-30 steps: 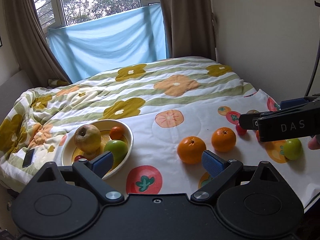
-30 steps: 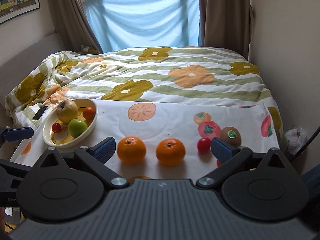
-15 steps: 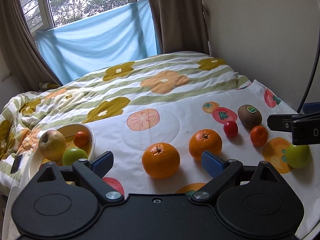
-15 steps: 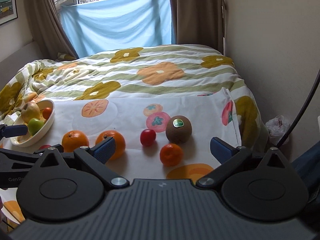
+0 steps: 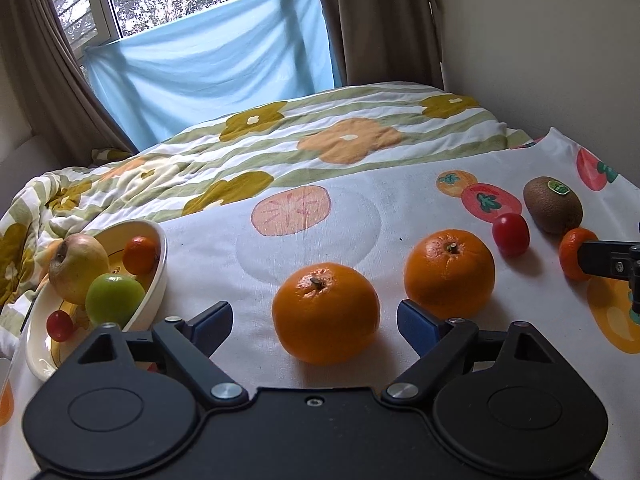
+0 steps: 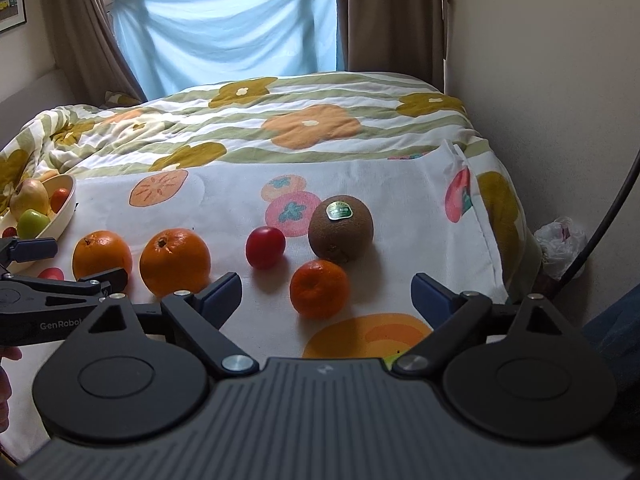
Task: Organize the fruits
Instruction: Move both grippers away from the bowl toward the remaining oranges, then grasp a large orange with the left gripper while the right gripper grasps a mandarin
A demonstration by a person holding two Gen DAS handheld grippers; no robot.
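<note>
In the left wrist view, my left gripper (image 5: 314, 318) is open with a large orange (image 5: 325, 313) between its fingers, untouched. A second orange (image 5: 449, 272), a red tomato (image 5: 510, 234), a kiwi (image 5: 553, 204) and a mandarin (image 5: 571, 259) lie to the right. The cream bowl (image 5: 154, 304) at left holds an apple, a green apple, a mandarin and a tomato. In the right wrist view, my right gripper (image 6: 326, 300) is open around the mandarin (image 6: 319, 288), with the kiwi (image 6: 341, 233) and tomato (image 6: 265, 247) just beyond.
The fruits lie on a white fruit-print cloth (image 6: 224, 196) spread over a flowered quilt (image 6: 312, 124). A wall stands close on the right. The bed's edge drops off at right, with a white bag (image 6: 560, 240) on the floor. Curtains and a window are behind.
Both grippers moved right and forward toward the fruit. The left now frames the nearer orange; the right now frames the mandarin. The bowl has slid toward the left edge of both views.
</note>
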